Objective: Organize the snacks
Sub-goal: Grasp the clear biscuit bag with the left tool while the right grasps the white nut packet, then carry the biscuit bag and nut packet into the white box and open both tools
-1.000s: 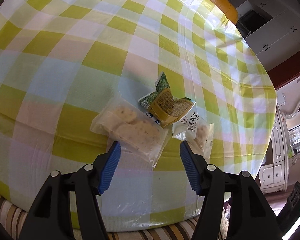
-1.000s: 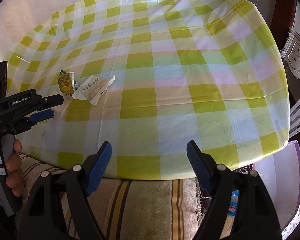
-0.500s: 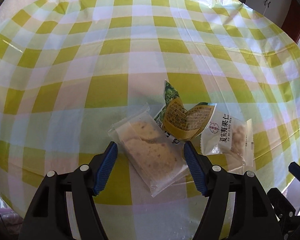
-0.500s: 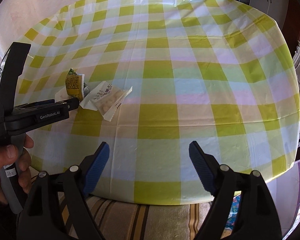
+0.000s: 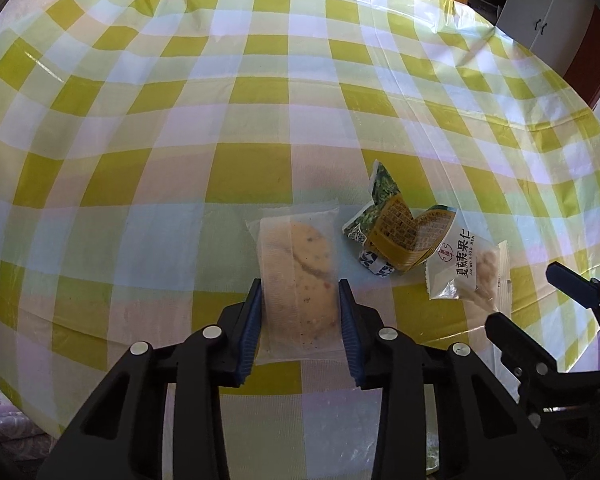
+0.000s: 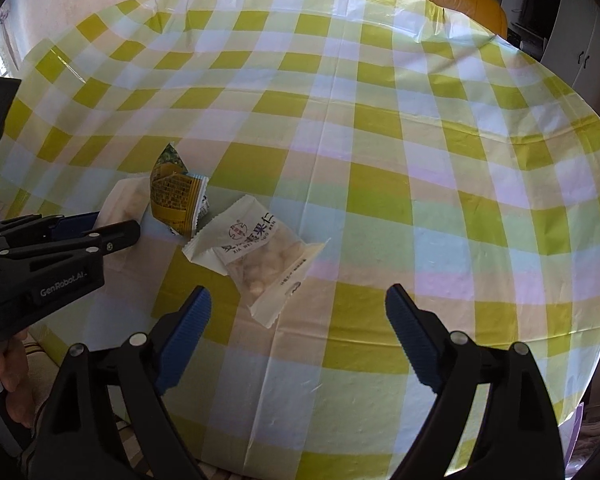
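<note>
Left gripper (image 5: 300,312) has just been closing; its blue pads now press both sides of the clear-wrapped biscuit packet (image 5: 296,264) on the checked worktop (image 5: 180,120). Right gripper (image 6: 298,332) spread wide, still opening, empty, near the white nut packet (image 6: 260,256). Yellow-green sachet (image 6: 176,196) lies between the packets.

Left gripper (image 5: 300,316) jaws just closed onto the cookie pack (image 5: 298,276), pack now turned lengthwise between them, right gripper (image 6: 298,338) opened wider, moved nearer the nut pack (image 6: 260,258).
</note>
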